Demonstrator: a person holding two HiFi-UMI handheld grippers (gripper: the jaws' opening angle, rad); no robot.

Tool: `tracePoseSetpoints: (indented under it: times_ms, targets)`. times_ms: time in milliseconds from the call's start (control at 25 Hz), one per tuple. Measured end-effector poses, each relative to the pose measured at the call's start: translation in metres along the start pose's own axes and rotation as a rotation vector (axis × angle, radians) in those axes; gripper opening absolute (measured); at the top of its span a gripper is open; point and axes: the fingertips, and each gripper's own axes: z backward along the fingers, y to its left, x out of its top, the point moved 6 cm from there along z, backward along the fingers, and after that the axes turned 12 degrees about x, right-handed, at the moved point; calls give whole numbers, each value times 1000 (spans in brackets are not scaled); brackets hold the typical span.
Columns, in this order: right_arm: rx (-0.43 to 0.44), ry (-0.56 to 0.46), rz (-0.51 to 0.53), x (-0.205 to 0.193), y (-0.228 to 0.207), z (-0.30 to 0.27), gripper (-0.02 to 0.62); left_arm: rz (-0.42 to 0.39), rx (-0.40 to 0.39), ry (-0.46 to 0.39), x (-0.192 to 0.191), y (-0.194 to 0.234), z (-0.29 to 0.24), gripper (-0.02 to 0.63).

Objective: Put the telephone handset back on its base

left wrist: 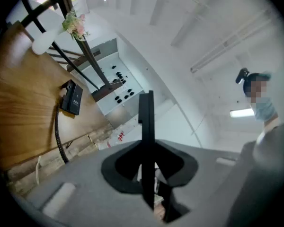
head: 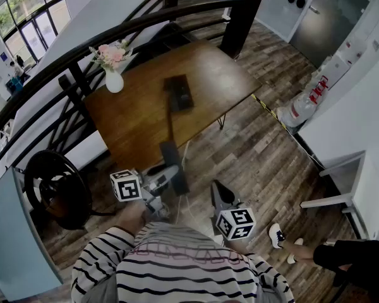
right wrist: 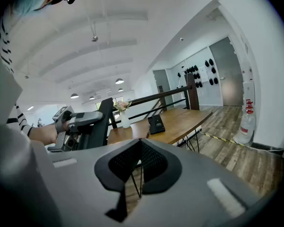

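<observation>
The black telephone base [head: 179, 92] lies on the wooden table [head: 132, 122], and its cord [head: 170, 122] runs toward me. My left gripper [head: 169, 174] is shut on the black handset [head: 174, 163], which it holds off the table's near edge. In the left gripper view the handset [left wrist: 146, 122] stands edge-on between the jaws, with the base [left wrist: 72, 97] far off on the table. My right gripper [head: 218, 194] hangs beside it, jaws together and holding nothing. The right gripper view shows the held handset [right wrist: 100, 122] and the base [right wrist: 156, 124].
A white vase of pink flowers [head: 114, 74] stands on the table's far left corner. A dark railing [head: 69, 55] runs behind the table. A round black object [head: 54, 188] sits on the floor at left. White bottles [head: 306, 100] stand at right. A person's feet [head: 287, 242] show at lower right.
</observation>
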Motion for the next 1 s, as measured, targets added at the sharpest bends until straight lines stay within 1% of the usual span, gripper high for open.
tracePoseSetpoints:
  times_ms: [200, 400, 760, 1000]
  targets:
    - [-7, -32, -20, 7, -6, -22, 2, 7, -4, 11, 15, 20, -5, 77]
    - [-27, -54, -31, 17, -11, -53, 2, 20, -8, 32, 39, 44, -9, 77]
    - [-73, -91, -42, 35, -16, -107, 2, 24, -48, 64, 82, 82, -17, 77]
    - [-74, -83, -35, 45, -33, -130, 2, 32, -51, 59, 95, 101, -25, 77]
